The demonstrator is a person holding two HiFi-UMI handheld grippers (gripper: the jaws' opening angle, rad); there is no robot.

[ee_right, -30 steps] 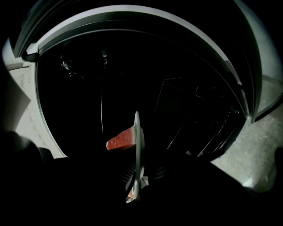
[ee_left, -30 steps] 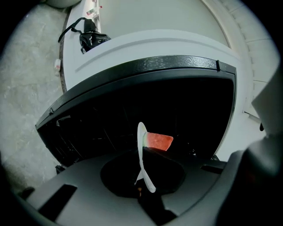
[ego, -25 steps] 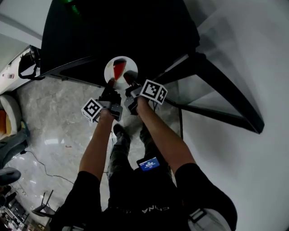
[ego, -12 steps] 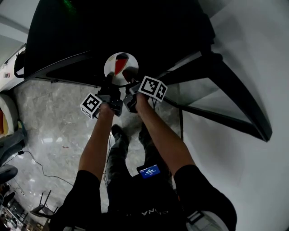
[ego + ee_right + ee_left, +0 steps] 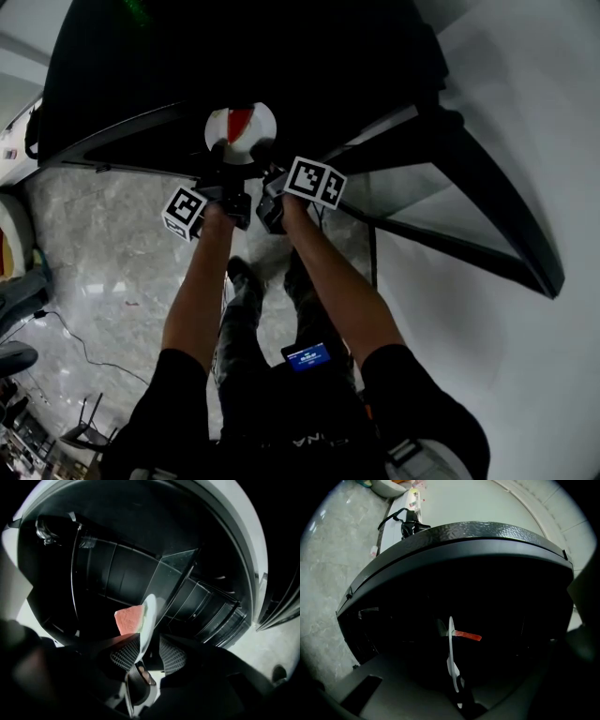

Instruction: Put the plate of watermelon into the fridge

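Leftmost in the head view, pale marble floor (image 5: 103, 253) runs up to the fridge (image 5: 281, 56), with a thin cable (image 5: 70, 337) trailing across it near the frame edge. The fridge stands open and its inside is very dark.

The left gripper (image 5: 221, 164) reaches in from the floor side. In the left gripper view the plate (image 5: 450, 648) shows edge-on and its near rim runs down into the dark jaws, which look closed on it, though that view is dim. The watermelon (image 5: 467, 636) slice lies on the plate, well inside the fridge opening and past the cabinet's front edge.

Just beside it, the right gripper (image 5: 149, 651) has the same rim between its ribbed pads (image 5: 172, 656). Its jaws have just been opening: the rim lies against the left pad, while the right pad stands clear of it.

Beyond the plate, a clear shelf panel (image 5: 174, 573) slants across the interior close behind the rim. Farther right, the open fridge door (image 5: 487, 216) swings out beside the right arm, its bins (image 5: 211, 609) lining the inner face.
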